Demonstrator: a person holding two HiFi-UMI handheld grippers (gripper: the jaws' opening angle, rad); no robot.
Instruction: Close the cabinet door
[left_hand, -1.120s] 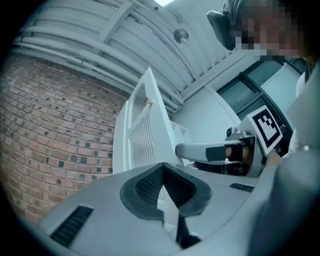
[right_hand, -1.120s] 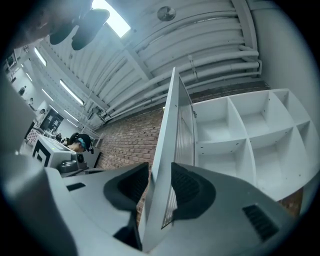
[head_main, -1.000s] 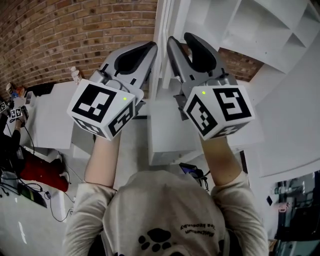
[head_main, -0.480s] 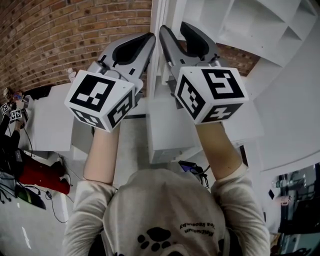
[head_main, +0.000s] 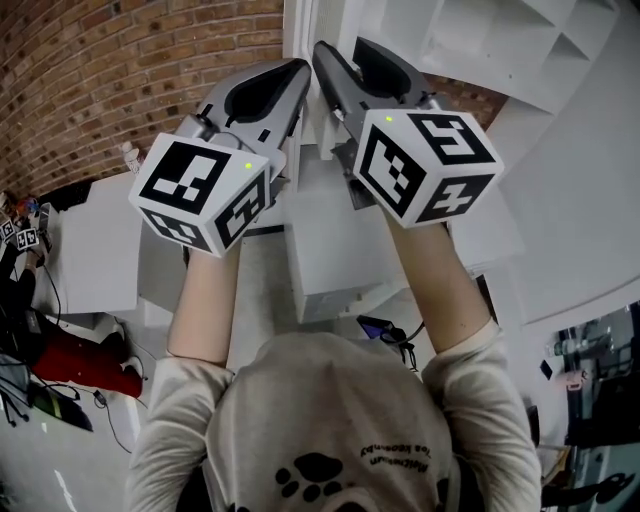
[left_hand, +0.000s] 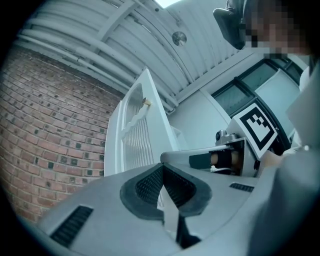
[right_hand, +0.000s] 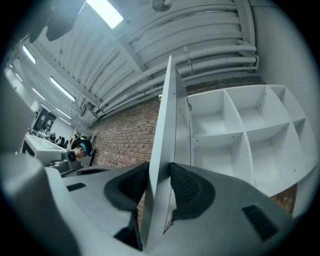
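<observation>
We judge the door (right_hand: 167, 115) light, stiff, free-swinging; right claw (right_hand: 160, 185), jaws just closing, pinches its free edge, a sound hold; left claw (left_hand: 163, 172) shut, empty.

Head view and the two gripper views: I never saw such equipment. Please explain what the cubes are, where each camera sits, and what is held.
A person holds a tool with tongs in each hand; each bears a patterned cube as its part. The head view looks down from the person's head. The gripper views come from cameras riding on the tools, looking along the tongs. The right gripper has just been closing its tongs and grips the edge of the open cabinet door. The left gripper, close beside, has its tongs shut and empty. Beyond are shelves and a brick wall.
</observation>
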